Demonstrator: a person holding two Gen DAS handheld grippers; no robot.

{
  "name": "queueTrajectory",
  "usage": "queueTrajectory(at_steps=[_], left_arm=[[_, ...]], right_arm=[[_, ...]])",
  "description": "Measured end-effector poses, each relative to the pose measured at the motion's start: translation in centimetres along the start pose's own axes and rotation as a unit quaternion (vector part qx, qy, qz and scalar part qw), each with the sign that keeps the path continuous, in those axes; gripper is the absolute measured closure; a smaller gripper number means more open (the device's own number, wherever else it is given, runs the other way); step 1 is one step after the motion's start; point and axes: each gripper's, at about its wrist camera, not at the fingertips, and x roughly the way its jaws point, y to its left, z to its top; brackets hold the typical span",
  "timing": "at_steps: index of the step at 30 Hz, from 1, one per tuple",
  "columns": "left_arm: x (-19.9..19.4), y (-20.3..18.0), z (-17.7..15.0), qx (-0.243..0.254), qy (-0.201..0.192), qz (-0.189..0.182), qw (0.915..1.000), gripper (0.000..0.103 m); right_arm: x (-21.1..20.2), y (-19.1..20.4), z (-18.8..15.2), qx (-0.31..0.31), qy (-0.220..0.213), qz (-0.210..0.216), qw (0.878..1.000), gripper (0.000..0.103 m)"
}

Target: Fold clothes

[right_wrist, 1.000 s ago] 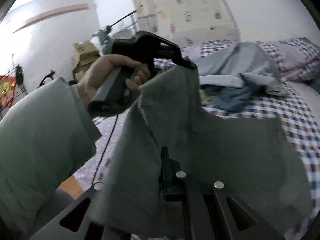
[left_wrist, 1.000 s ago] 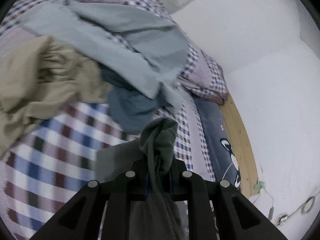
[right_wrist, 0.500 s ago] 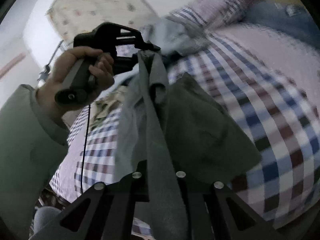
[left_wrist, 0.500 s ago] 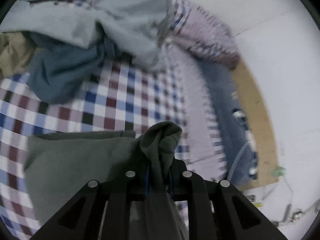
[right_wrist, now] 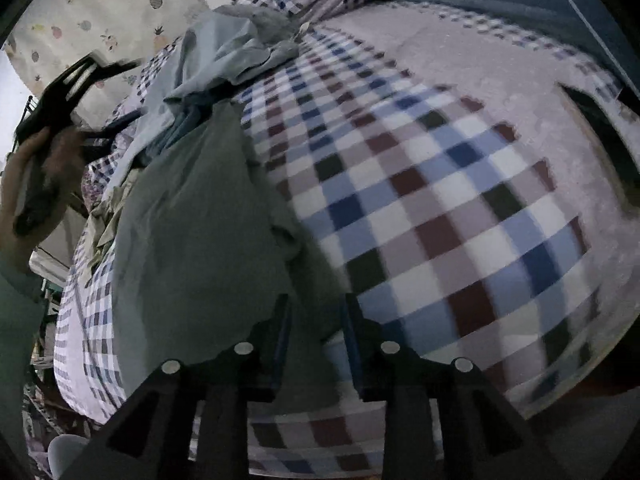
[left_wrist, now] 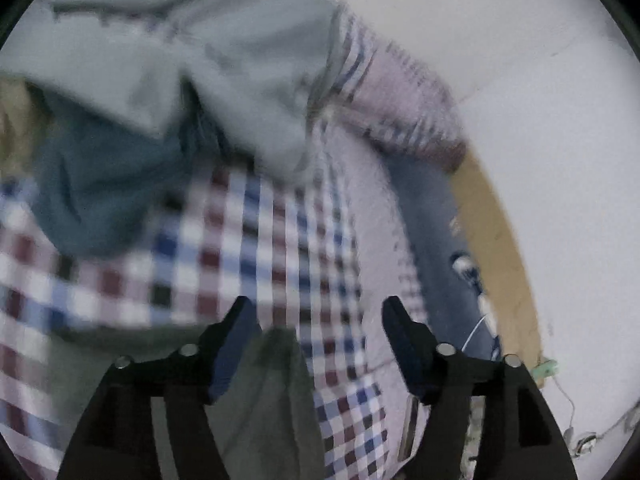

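Checked bedspread (right_wrist: 460,208) covers the bed, w/ a heap of other clothes (right_wrist: 224,52) at approx 11 o'clock in the right wrist view and the grey-green garment (right_wrist: 200,232) lying flat at 9 o'clock. Left tongs (left_wrist: 316,320) gape wide, nothing pinched, cloth just below; right tongs (right_wrist: 316,316) are parted over its near edge, also gripping nothing. Looks light, limp, not slippery, prob. sags if lifted mid-panel, so take it at corners or along a hem.
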Motion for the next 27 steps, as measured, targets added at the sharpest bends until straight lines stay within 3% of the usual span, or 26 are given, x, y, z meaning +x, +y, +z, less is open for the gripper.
queueTrajectory(at_steps=[5,7,11,15,16,20,24,26,27], left_arm=[[-6.8,4.5,0.6,0.039,-0.044,0.044,0.9973,0.023],[-7.6,7.4,-0.7,0.036,-0.025,0.059,0.9973,0.023],[-6.2,11.3,-3.9,0.028,0.017,0.053,0.9981,0.023],[-3.8,13.1,-5.8,0.01,0.053,0.032,0.998,0.025],[-3.1,13.3,-5.9,0.002,0.062,0.027,0.9977,0.032],[-1.5,13.6,-5.3,-0.023,0.053,0.008,0.9983,0.04],[-0.3,14.0,-4.3,-0.036,0.048,0.006,0.9981,0.062],[0.2,14.0,-4.0,-0.035,0.046,0.013,0.9983,0.083],[0.5,14.2,-3.9,-0.036,0.044,0.016,0.9983,0.086]], right_arm=[[-2.3,-0.7,2.6,-0.012,-0.021,0.015,1.0,0.061],[-2.6,0.1,4.2,-0.024,-0.02,0.037,0.999,0.058],[-1.7,3.3,8.4,-0.068,-0.022,0.08,0.994,0.056],[1.5,6.7,12.6,-0.13,-0.009,0.086,0.988,0.055],[2.7,7.2,13.8,-0.135,-0.003,0.091,0.987,0.055],[7.7,8.5,17.9,-0.13,0.022,0.097,0.987,0.055],[12.7,9.1,20.3,-0.121,0.041,0.092,0.988,0.054],[14.8,9.8,20.8,-0.13,0.055,0.09,0.986,0.054],[15.6,10.2,20.8,-0.138,0.06,0.089,0.985,0.054]])
